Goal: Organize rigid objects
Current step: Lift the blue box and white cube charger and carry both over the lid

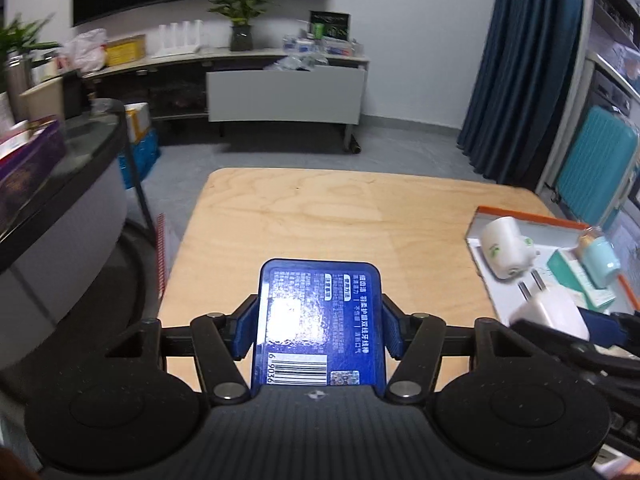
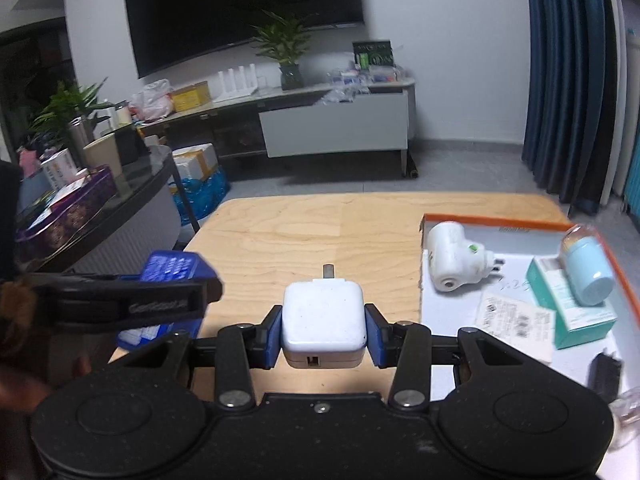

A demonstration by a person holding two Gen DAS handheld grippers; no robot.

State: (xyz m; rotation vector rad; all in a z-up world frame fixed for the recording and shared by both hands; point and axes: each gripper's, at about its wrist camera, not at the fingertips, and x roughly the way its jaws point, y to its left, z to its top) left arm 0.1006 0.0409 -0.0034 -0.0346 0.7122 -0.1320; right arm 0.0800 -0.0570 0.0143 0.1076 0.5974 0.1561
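Things are being carried to the tray right now. The blue box sits tight between the jaws of the left gripper, which are clenched on its two sides, and it hangs over the wooden bench. The white charger is squeezed the same way in the right gripper, with its metal prongs pointing away from the camera.

Off to the right on the bench lies the orange-edged tray. It already holds a white plug-in gadget, a light blue bottle leaning on a green box, and a paper slip. A small black thing lies near the tray's near corner.

This looks like the carry step, with both things picked up but not yet put down. Next, each one probably needs a bare spot in the tray, set down gently so nothing gets bumped, and then the jaws let go.
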